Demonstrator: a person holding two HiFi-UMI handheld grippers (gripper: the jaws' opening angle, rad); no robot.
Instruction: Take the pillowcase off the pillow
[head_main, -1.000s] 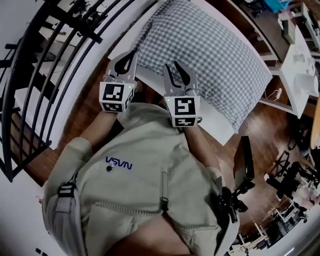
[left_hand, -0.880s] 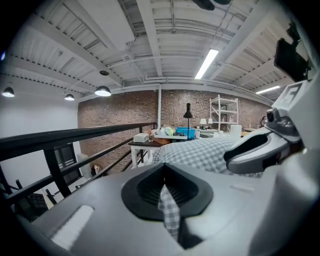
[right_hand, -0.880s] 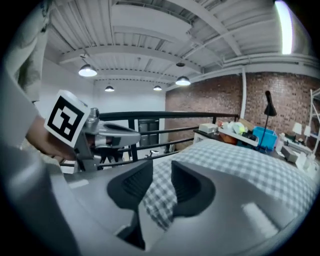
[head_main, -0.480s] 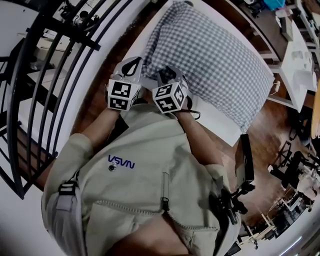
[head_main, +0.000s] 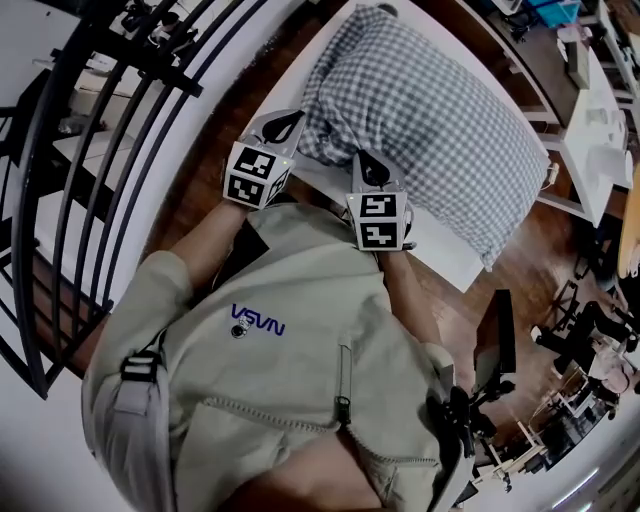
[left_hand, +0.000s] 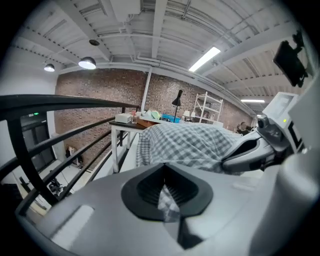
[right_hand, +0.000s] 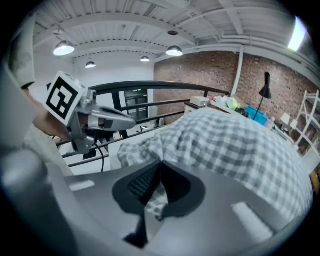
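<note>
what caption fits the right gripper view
Right claw just closed on the checked pillowcase, left claw beside it.

Lit evenly from high above the jaws by round lamps (right_hand: 174, 50) and a strip light (left_hand: 205, 59), with mild glare at the strip. Casts only soft shadows. Bends strongly toward every edge, darkens to black at the corners. Blurs right at the jaws, sharpens on the pillowcase (right_hand: 235, 145) just beyond. Looks dimmer and greyer from the head.

the grey and white checked pillowcase (head_main: 430, 110) is still on the pillow, puffy and full. it lies flat across the white table (head_main: 440, 255), its bunched end by the table's near edge.
</note>
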